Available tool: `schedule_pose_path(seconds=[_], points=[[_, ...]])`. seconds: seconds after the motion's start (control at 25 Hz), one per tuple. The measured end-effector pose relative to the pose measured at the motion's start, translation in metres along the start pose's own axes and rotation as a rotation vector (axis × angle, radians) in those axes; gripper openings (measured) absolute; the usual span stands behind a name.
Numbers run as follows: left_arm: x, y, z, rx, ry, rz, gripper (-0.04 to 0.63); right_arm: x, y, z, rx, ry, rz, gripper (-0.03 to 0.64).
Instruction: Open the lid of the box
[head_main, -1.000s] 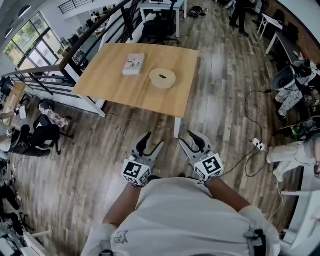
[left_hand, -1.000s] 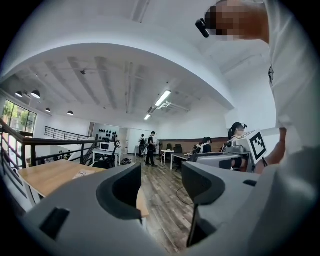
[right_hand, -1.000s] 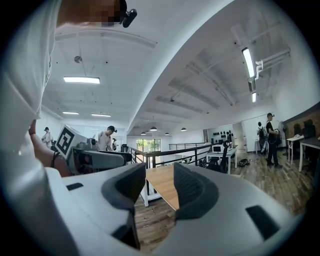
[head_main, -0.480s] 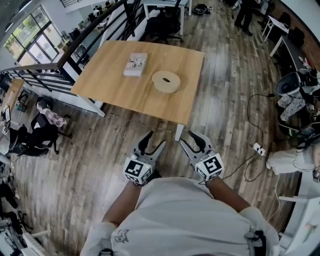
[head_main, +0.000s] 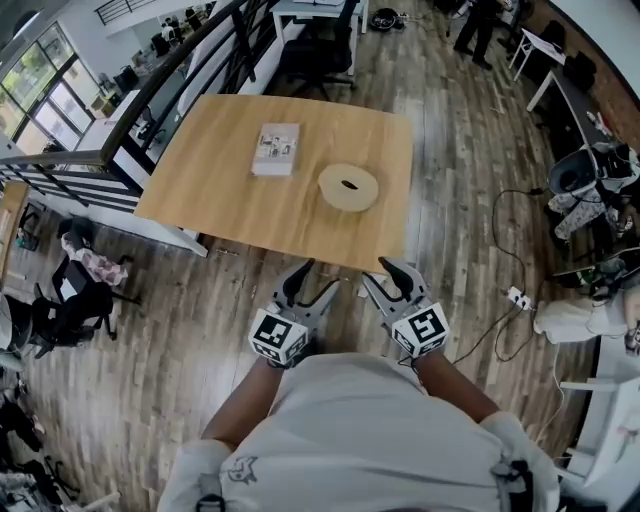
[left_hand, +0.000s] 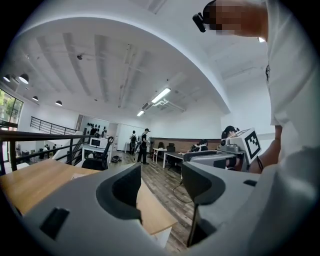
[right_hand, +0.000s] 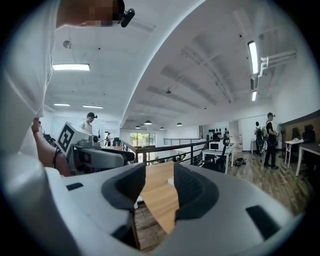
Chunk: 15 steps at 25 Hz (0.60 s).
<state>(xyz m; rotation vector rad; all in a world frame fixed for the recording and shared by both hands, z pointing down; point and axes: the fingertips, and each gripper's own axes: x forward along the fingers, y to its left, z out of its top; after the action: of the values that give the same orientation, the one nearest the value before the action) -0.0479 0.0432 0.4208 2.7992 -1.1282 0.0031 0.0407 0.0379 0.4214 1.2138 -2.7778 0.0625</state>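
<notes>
A wooden table (head_main: 230, 190) carries a round, light-wood box with a slotted lid (head_main: 349, 187) and a flat white box (head_main: 277, 149) to its left. Both grippers are held level in front of the person's chest, just short of the table's near edge. My left gripper (head_main: 309, 281) stands open with nothing between its jaws. My right gripper (head_main: 384, 275) is open and empty too. In the left gripper view the left gripper (left_hand: 161, 182) frames the table's corner (left_hand: 150, 212). In the right gripper view the tabletop (right_hand: 157, 200) shows between the jaws of the right gripper (right_hand: 159, 187).
Wood-plank floor surrounds the table. A power strip with cables (head_main: 517, 293) lies on the floor to the right. A black railing (head_main: 150, 95) runs behind the table's left side, and an office chair (head_main: 310, 50) stands beyond it. People stand far back by the desks (left_hand: 143, 145).
The table has drawn closer in the head view. Both grippers, earlier over bare floor, have come forward to its near edge. Their jaws look unchanged.
</notes>
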Motion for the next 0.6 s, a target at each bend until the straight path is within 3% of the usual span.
schedule_pose_path(seconds=[0.28, 0.6], points=[[-0.013, 0.063, -0.002, -0.005, 0.03, -0.07, 0.247, 0.065, 0.022, 0.005, 0.005, 0.006, -0.036, 0.183], [-0.002, 0.096, -0.013, -0.028, 0.047, -0.1, 0.247, 0.092, 0.012, -0.003, 0.009, 0.033, -0.073, 0.184]])
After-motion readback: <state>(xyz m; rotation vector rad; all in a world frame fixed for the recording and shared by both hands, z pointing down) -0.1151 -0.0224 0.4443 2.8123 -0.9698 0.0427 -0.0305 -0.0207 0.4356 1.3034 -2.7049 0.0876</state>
